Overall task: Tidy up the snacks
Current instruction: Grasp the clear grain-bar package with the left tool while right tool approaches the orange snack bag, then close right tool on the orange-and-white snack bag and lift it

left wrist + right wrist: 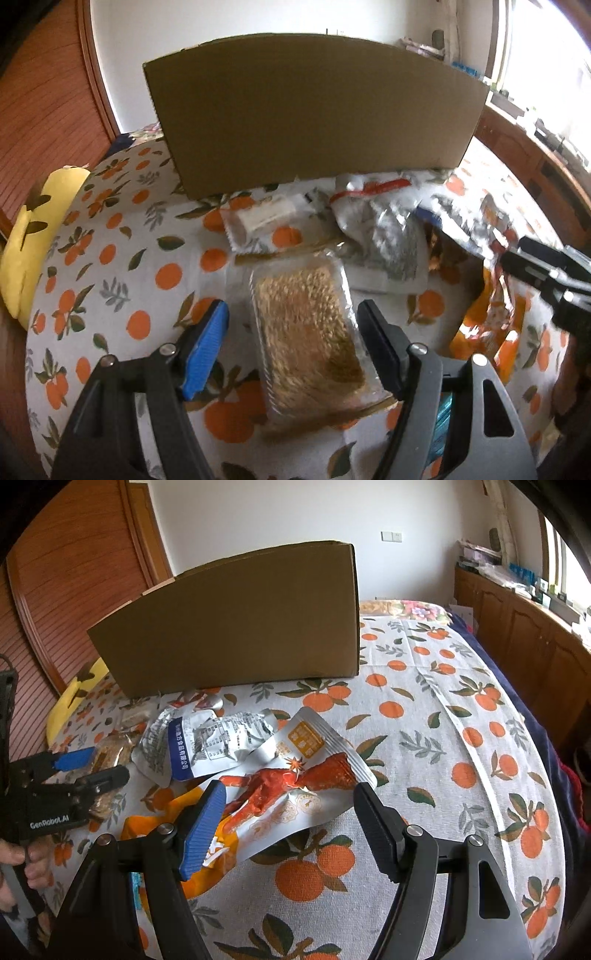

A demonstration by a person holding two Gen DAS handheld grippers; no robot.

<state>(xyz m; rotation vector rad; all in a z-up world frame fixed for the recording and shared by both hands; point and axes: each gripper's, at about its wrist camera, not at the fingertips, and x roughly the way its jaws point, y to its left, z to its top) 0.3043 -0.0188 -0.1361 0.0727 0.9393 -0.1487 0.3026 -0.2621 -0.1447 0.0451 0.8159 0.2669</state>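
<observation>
Left claw [90,766] (marked "GenRobot.AI") and right claw [290,806] both gape, empty.

i see a matt brown cardboard box [314,122] with smooth faces and a raw cut edge. under it lies a woven cloth [424,716] printed with oranges, its weave coarse and dull. nearest my left gripper [291,345] sits a clear glossy plastic tray [306,339] of rough golden-brown snack pieces. the silver pouch [384,236] looks like crinkled foil, shiny where light hits. in the right view the chicken-print pouch [295,775] is smooth, satiny foil-plastic, and the orange bag [207,856] beneath it is glossy film. both grippers have matt black plastic fingers, one ribbed blue pad [203,830], and bright metal screws. the door [74,590] is varnished slatted wood.
</observation>
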